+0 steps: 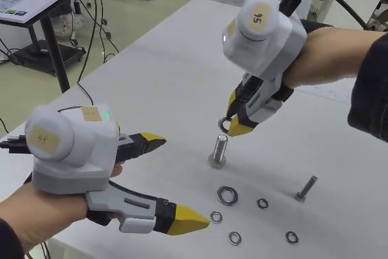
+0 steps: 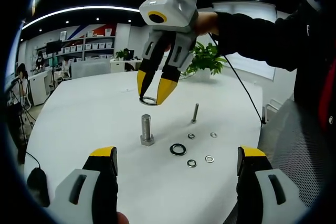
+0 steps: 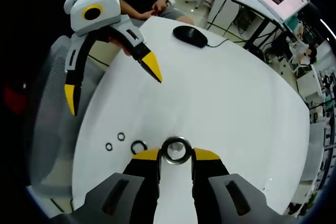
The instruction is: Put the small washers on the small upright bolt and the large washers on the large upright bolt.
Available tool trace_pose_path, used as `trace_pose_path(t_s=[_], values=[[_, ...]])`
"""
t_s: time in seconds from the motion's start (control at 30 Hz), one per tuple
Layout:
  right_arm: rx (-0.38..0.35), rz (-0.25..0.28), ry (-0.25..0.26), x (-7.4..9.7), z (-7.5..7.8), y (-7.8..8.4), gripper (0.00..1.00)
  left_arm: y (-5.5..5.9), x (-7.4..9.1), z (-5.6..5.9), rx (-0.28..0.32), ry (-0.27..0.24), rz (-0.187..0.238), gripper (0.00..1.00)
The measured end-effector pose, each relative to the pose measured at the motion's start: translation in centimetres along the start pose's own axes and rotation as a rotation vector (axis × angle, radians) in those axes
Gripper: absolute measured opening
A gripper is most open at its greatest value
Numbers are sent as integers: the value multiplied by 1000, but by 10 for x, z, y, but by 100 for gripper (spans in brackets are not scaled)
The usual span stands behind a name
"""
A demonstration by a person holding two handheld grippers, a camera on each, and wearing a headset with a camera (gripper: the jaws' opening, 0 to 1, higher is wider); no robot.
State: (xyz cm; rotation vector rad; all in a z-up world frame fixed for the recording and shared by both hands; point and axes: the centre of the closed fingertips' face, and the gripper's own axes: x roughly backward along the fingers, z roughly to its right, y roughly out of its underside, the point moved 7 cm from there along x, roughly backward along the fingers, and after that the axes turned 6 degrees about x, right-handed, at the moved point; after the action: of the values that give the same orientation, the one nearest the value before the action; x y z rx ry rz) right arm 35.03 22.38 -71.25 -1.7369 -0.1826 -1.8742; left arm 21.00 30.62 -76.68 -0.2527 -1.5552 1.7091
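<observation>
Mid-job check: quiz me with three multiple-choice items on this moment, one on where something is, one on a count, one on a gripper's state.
1. Where is the held washer in the right gripper?
A. just above the large bolt
B. threaded on the small bolt
C. dropped among the loose ones

2. How many small washers lie loose on the table?
A. two
B. four
C. six

3. How does the left gripper stand?
A. shut on a washer
B. shut on nothing
C. open

Answers:
1 A, it hangs over the bolt's top, apart from it.
2 B, four small rings lie beside one loose large washer, near the small bolt.
3 C, its yellow tips stand wide apart with nothing between.
</observation>
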Motion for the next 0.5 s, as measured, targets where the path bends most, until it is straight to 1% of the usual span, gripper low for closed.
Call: trace_pose_path(t_s=[0.5], values=[[-3, -30, -44, -19, 1, 1, 23, -1, 1, -3, 6, -10, 10, 95]])
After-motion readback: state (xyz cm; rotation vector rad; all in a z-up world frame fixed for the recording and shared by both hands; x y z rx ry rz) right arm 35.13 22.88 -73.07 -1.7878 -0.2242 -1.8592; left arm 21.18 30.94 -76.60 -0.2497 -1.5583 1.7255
